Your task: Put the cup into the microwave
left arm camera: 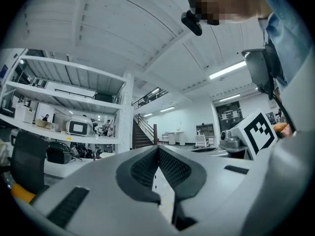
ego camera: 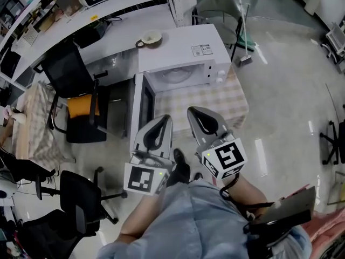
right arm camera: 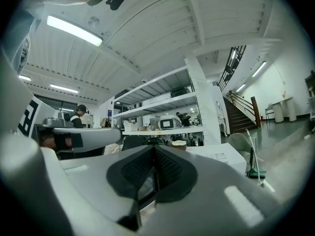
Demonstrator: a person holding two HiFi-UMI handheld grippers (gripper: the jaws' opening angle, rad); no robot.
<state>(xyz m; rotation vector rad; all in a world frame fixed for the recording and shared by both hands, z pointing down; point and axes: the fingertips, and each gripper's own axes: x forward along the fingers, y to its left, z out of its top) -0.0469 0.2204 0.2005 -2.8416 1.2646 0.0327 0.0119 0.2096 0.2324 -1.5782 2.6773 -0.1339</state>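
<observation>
In the head view, your round cream cup point(ego camera: 150, 38) stands upright, mouth up and handle toward the picture's left, on the boxy white microwave's point(ego camera: 183, 53) flat top. The print on the sticker point(ego camera: 202, 50) there is too small to read.

In your left gripper view, the left gripper's point(left arm camera: 158, 147) ribbed dark pads point(left arm camera: 142, 168) press together on nothing.

In your right gripper view, the right gripper's point(right arm camera: 154, 147) jaws are likewise pressed together and empty.

The microwave point(ego camera: 178, 50) sits on the table point(ego camera: 232, 99) ahead of you, with its door point(ego camera: 144, 106) swung open to the left. The cup point(ego camera: 150, 38) stands on top of the microwave, at its back left corner. A desk point(ego camera: 116, 28) lies behind and to the left, with a chair point(ego camera: 73, 74) before it. Your left gripper point(ego camera: 163, 117) and right gripper point(ego camera: 193, 111) are side by side, near the open front.
</observation>
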